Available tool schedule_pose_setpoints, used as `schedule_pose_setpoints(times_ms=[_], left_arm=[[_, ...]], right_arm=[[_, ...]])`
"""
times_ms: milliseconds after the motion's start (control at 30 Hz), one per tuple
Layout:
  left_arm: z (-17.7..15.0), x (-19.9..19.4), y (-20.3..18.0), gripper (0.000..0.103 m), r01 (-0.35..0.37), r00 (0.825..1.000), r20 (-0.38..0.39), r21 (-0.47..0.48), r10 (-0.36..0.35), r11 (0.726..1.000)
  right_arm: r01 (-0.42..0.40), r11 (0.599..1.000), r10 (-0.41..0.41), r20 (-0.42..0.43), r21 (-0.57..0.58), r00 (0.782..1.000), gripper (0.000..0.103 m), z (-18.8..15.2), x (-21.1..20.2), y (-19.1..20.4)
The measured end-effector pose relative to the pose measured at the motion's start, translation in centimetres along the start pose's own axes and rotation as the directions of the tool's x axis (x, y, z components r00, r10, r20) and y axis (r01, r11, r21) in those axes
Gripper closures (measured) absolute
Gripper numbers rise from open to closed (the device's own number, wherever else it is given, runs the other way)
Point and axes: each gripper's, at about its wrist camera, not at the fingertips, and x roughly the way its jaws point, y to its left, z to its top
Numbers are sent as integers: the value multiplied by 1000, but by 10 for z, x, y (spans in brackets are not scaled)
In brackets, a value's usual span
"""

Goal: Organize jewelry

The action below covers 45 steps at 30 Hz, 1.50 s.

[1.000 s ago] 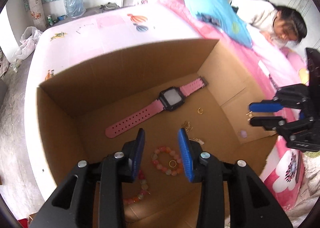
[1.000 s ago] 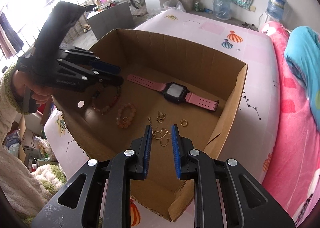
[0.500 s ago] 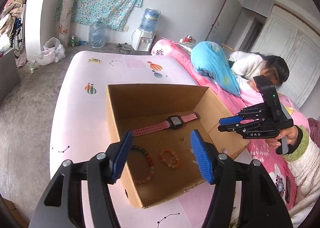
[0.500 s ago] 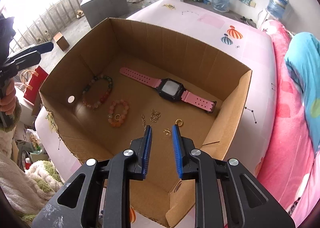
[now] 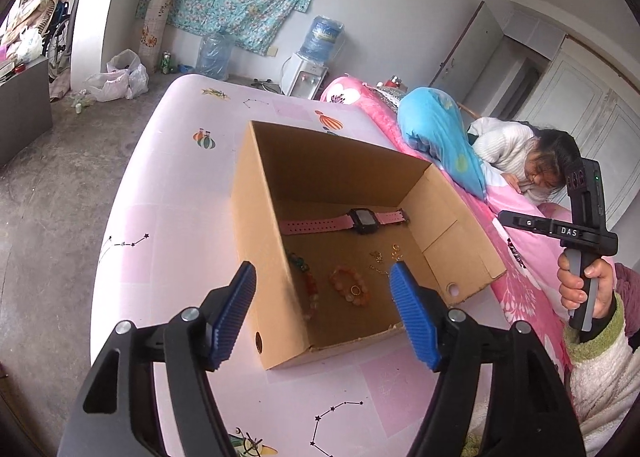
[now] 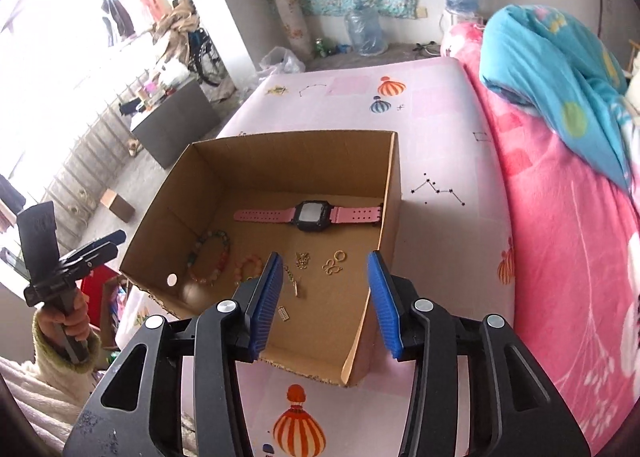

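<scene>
Both hand-held grippers have drawn back and upward from the box since the earlier frames, and their jaws, then nearly together on the right, now stand wide apart. Bed, pink sheet with balloon prints, carries the open cardboard box (its flaps torn along the near edge). Left hand-held gripper hovers above the box's near corner, blue pads apart and empty; right hand-held gripper hovers over the near rim, likewise apart and empty. Inside the box, on its floor: pink watch lying flat along the far wall; multicoloured bead bracelet toward the left wall; smaller pink bead bracelet just beside it, a gold ring resting within its loop; small gold pieces and a short chain scattered nearer the right wall.
</scene>
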Motion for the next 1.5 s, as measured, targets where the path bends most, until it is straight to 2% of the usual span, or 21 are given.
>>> schedule_pose_setpoints(times_ms=[167, 233, 300, 433, 733, 833, 900, 1000, 1133, 1267, 1400, 1433, 1500], left_arm=[[-5, 18, 6, 33, 20, 999, -31, -56, -22, 998], [-7, 29, 8, 32, 39, 998, -45, -84, -42, 996], [-9, 38, 9, 31, 45, 997, -58, -117, -52, 992], [-11, 40, 2, 26, 18, 999, -43, -115, -23, 993], [-13, 37, -13, 26, -40, 998, -46, -104, 36, 994], [-16, 34, -14, 26, 3, 998, -70, -124, -12, 992], [-22, 34, -18, 26, 37, 995, -88, -122, -48, 992], [-30, 30, -27, 26, 41, 993, -104, -92, -51, 995], [-42, 21, -32, 26, 84, 986, -133, -120, -100, 989], [-56, 8, -35, 26, 103, 983, -136, -130, -120, 986], [-63, -3, -39, 26, 98, 988, -108, -98, -109, 990], [-63, -7, -40, 26, 68, 994, -85, -84, -75, 994], [-61, -19, -44, 26, -8, 1000, -16, -54, 7, 999]], right_arm=[[-54, 987, 61, -42, 149, 997, 56, -19, 19, -21], [-69, 986, 83, -90, 154, 992, 56, -25, 32, -17], [-42, 990, 55, -103, 132, 993, 54, -28, 38, -13], [-68, 984, 86, -102, 162, 991, 55, -27, 35, -18], [-117, 975, 136, -85, 190, 987, 56, -41, 25, -25], [-92, 977, 108, -74, 192, 991, 56, -45, 17, -30], [-104, 972, 120, -64, 212, 991, 56, -50, 10, -36], [-128, 960, 145, -53, 249, 988, 56, -63, -1, -43], [-113, 960, 125, -31, 255, 992, 56, -88, -21, -39], [-133, 951, 142, -13, 278, 990, 56, -111, -34, -37], [-95, 961, 94, 18, 261, 995, 56, -119, -42, -30], [-62, 966, 57, 28, 251, 998, 56, -120, -45, -27], [8, 974, -21, 59, 227, 998, 49, -124, -54, -20]])
